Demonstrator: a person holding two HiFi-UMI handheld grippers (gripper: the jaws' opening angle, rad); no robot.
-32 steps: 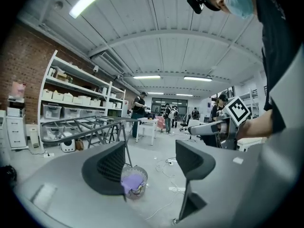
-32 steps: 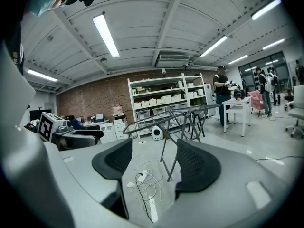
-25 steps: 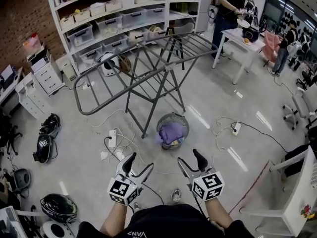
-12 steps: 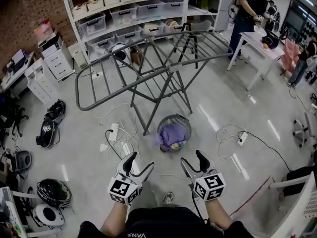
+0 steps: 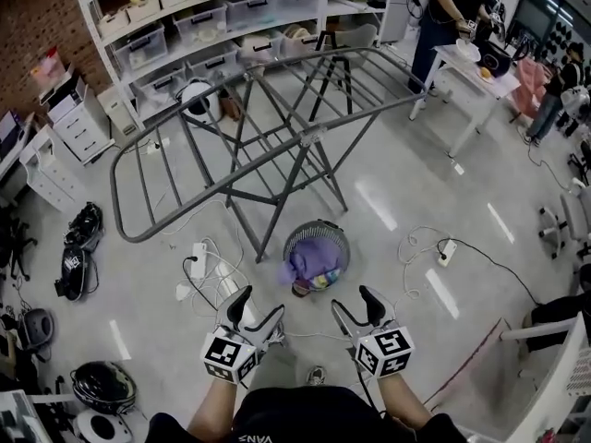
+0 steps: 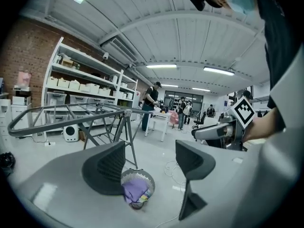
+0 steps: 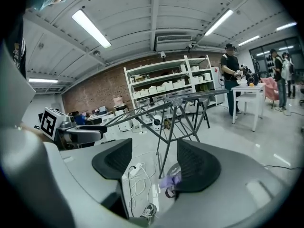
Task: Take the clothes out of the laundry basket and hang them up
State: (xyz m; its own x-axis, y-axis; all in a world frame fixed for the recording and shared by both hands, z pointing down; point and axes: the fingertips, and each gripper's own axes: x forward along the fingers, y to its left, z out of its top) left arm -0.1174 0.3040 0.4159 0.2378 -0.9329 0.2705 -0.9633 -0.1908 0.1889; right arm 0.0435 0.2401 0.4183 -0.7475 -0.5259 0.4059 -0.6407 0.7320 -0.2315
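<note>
You wear a black top [image 5: 305, 415] with white lettering near its lower edge, and your forearms are bare below it. Your left gripper [image 5: 262, 301] and right gripper [image 5: 352, 298] look alike. Each has a grey body and two curved black jaws with ribbed inner faces. The left cube [image 5: 229, 354] and right cube [image 5: 384, 351] are white with black square markers. A light-coloured shoe [image 5: 316, 375] shows below.

Empty right tool [image 7: 154, 163], jaws apart, laundry basket [image 7: 175, 171] with purple cloth [image 7: 169, 180] partly behind one jaw, drying rack [image 7: 175, 108] beyond
</note>
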